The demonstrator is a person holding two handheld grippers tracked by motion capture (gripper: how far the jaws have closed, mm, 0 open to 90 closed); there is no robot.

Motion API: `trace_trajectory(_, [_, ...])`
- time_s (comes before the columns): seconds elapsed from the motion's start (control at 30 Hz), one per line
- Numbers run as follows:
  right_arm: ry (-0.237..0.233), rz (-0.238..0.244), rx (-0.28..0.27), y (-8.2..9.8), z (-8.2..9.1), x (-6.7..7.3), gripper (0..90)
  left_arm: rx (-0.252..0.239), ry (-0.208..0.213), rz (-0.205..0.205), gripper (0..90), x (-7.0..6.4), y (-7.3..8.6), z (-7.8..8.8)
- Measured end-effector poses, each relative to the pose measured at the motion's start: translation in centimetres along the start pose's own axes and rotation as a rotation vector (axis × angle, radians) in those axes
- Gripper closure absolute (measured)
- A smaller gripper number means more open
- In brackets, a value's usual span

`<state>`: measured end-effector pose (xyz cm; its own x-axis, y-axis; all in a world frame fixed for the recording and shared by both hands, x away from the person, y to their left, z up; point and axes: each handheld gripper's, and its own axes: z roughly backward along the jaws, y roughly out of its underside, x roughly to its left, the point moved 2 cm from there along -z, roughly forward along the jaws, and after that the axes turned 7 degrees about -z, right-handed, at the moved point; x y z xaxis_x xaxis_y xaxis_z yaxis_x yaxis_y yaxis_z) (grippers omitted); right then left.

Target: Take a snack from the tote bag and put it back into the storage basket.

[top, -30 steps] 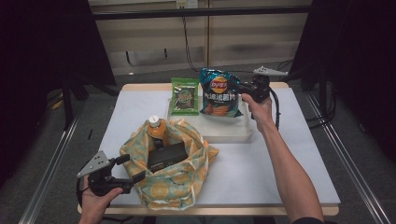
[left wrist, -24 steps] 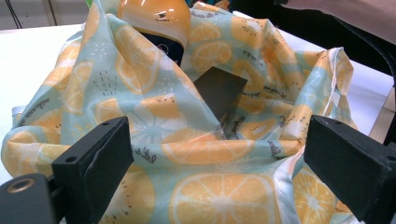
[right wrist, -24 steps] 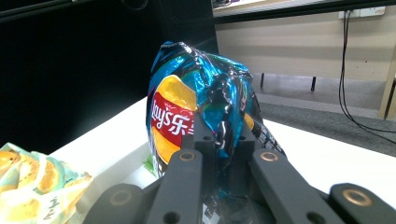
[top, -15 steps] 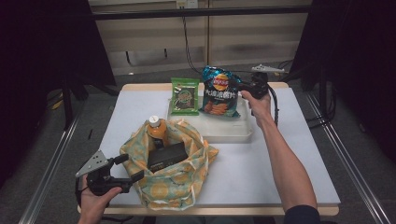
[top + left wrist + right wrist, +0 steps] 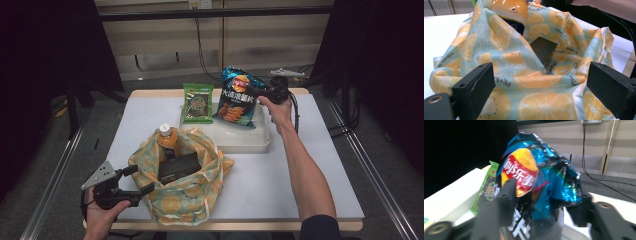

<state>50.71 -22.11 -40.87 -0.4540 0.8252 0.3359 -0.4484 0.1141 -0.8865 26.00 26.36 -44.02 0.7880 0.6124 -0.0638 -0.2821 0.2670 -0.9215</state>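
The right gripper (image 5: 263, 93) is standing at the blue chip bag (image 5: 236, 97) in the white tray (image 5: 248, 142), jaws just opening around it; the left gripper (image 5: 137, 180), jaws apart, is facing the orange-print bag (image 5: 187, 195).

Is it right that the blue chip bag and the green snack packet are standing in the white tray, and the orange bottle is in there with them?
Not quite. The orange bottle stands in the lemon-print bag, not the white tray; the high view shows it. The blue chip bag and green snack packet are right.
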Motion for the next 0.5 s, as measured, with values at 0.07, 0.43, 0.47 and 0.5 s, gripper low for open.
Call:
trace_trajectory(0.07, [0.009,-0.005,-0.002,-0.1,0.2,-0.1,37.4,0.002,-0.002,-0.001,7.6,0.0,0.0,0.0])
trace_trajectory(0.43, [0.076,0.011,0.003,0.8,3.1,0.0,25.7,0.004,-0.013,-0.005,7.6,-0.1,-0.1,0.0])
trace_trajectory(0.47, [0.062,0.000,-0.001,1.0,3.4,0.1,26.2,0.002,-0.013,-0.003,7.6,-0.1,-0.1,0.0])
trace_trajectory(0.5, [0.052,-0.019,-0.009,1.3,3.7,0.2,27.3,0.003,-0.014,-0.004,7.6,-0.1,-0.1,0.0])
